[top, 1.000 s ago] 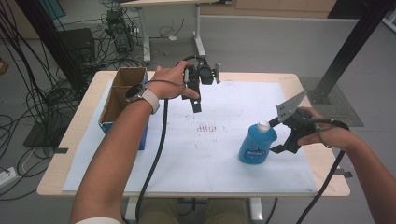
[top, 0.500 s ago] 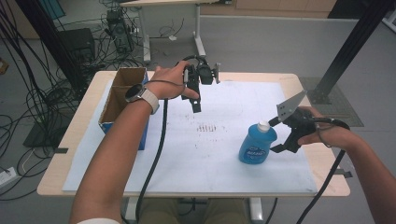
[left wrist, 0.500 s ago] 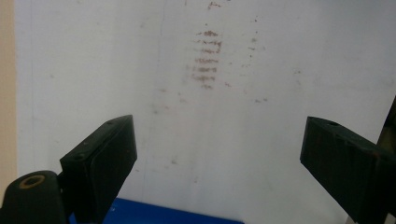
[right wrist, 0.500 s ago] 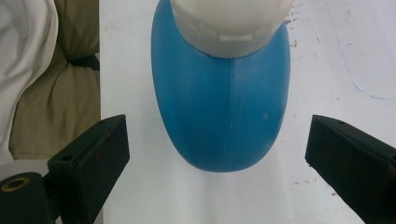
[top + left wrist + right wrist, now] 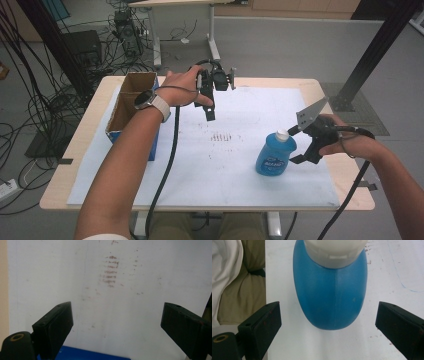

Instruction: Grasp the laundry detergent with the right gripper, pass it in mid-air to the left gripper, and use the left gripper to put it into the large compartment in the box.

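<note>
Barely begun: right gripper (image 5: 296, 145) jaws wide open, straddling upright blue bottle (image 5: 275, 153) ungripped on bench (image 5: 60, 192); left gripper (image 5: 210, 107) jaws likewise spread, empty.

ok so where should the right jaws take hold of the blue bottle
On the wide blue body of the blue bottle, below its white cap, coming in level from the bottle's right, where the right gripper is. The bottle stands upright and its flattened oval body sits centred between the open jaws in the right gripper view; the cap looks too narrow and rounded to hold.
</note>
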A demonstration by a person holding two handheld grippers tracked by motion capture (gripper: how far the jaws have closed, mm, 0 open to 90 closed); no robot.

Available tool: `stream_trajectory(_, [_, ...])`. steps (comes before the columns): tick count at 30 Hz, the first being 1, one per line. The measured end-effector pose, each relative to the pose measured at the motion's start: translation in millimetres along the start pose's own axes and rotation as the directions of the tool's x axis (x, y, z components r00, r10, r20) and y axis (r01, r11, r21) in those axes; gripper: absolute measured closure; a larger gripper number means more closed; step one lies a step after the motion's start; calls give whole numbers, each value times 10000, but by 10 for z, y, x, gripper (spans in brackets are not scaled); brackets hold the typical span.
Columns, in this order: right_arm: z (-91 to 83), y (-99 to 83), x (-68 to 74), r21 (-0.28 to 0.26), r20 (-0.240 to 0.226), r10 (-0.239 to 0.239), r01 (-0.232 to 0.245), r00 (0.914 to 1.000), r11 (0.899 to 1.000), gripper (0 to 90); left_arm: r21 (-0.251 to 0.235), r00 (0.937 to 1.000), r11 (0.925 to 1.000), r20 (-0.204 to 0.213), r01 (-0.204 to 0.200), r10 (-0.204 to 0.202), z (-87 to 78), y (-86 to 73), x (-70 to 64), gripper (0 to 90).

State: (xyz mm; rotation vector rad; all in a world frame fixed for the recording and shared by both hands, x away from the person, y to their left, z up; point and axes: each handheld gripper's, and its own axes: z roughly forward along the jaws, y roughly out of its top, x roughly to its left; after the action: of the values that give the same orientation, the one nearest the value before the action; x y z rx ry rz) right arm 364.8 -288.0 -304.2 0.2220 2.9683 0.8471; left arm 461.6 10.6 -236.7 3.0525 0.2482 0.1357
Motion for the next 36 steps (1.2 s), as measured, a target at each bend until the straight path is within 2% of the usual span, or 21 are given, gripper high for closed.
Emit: stream_trajectory(36, [-45, 1, 3, -19, 92, 29, -29, 10000, 10000, 63, 42, 10000, 10000, 24, 23, -23, 9, 1, -13, 111])
